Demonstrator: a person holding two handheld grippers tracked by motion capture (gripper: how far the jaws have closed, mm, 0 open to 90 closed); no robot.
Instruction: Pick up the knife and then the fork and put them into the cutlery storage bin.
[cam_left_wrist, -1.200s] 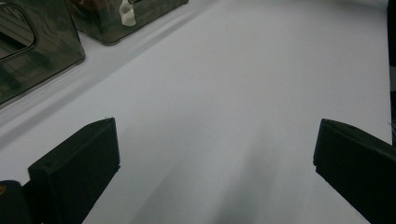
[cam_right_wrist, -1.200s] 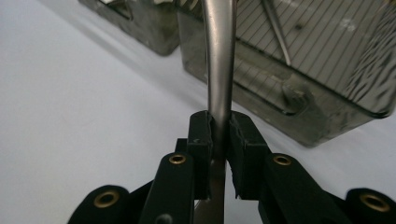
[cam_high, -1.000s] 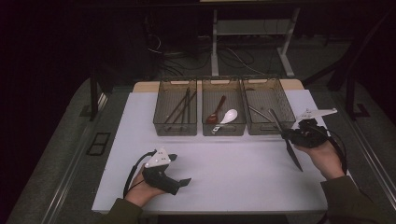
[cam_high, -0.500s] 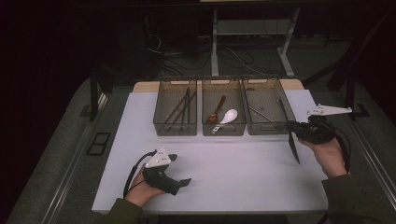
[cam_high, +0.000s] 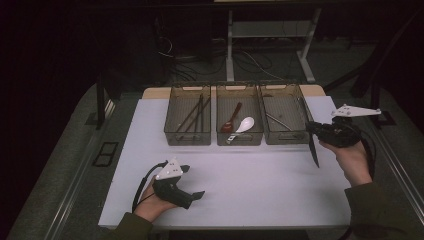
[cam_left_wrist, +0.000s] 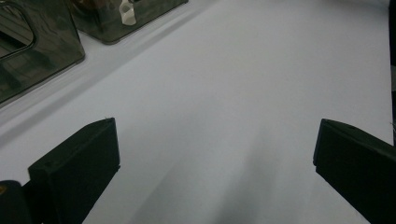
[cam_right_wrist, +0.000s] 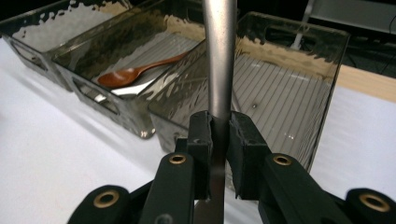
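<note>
- The left gripper (cam_high: 196, 196) rests low on the near left of the white table (cam_high: 260, 195); its jaws stand wide apart with nothing between them, so it takes no part in this step.
- Farther back on the right, the right gripper (cam_high: 311, 131) is clamped on a flat metal utensil (cam_right_wrist: 219, 60). The handle runs up between the pads, and the dark end hangs below toward the table.
- Just beyond stands the right bin (cam_high: 283, 136), with another metal piece lying inside.
- The middle bin (cam_high: 239, 139) holds a wooden spoon (cam_high: 231, 119) and a white spoon (cam_high: 244, 125); the left bin (cam_high: 188, 138) holds dark sticks.
- Judged step: sorting, carrying the utensil to the right bin.
- Next move, likely: lift it over the near wall, level it, then release.
</note>
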